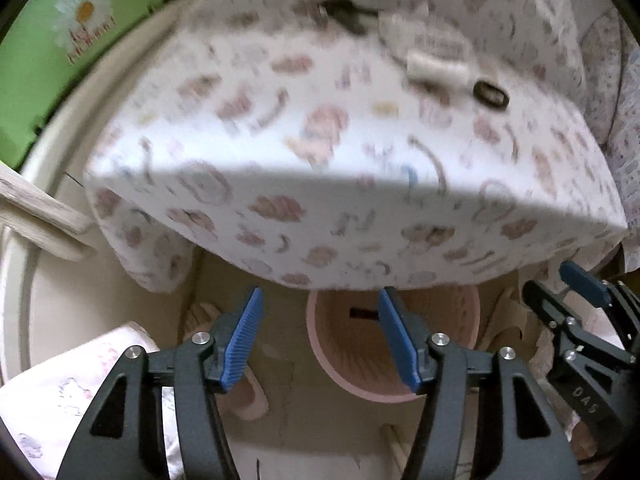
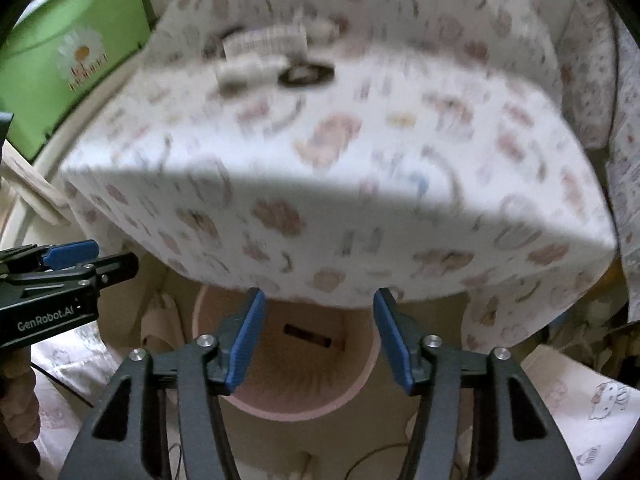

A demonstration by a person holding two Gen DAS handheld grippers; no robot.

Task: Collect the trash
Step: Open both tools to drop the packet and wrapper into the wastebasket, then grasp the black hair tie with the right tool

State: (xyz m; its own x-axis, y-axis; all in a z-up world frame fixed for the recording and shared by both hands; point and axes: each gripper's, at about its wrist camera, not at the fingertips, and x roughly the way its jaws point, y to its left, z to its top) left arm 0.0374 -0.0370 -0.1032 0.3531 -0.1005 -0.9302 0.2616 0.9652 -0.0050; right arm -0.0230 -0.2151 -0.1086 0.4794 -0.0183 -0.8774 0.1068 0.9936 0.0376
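With both the left gripper (image 1: pixel 320 340) and right gripper (image 2: pixel 318 340) spread and empty above the pink bin (image 2: pixel 280 400), reach squarely for the scraps (image 1: pixel 436 66) on the cushion (image 1: pixel 320 140).

The patterned mattress (image 1: pixel 320 152) is smeared by motion in both views, so you cannot read its printed figures. The white pieces (image 1: pixel 436 62) and the dark ring (image 1: pixel 490 95) lying on it are too blurred to name, and so is the dark thing (image 1: pixel 344 16) further back. The mattress edge covers the far rim of the pink bin (image 1: pixel 360 376), and you cannot tell what the dark strip (image 2: pixel 307 335) inside the bin is. The green box (image 1: pixel 60 60) is cut by the picture's edge, and the writing under its daisy is not legible.
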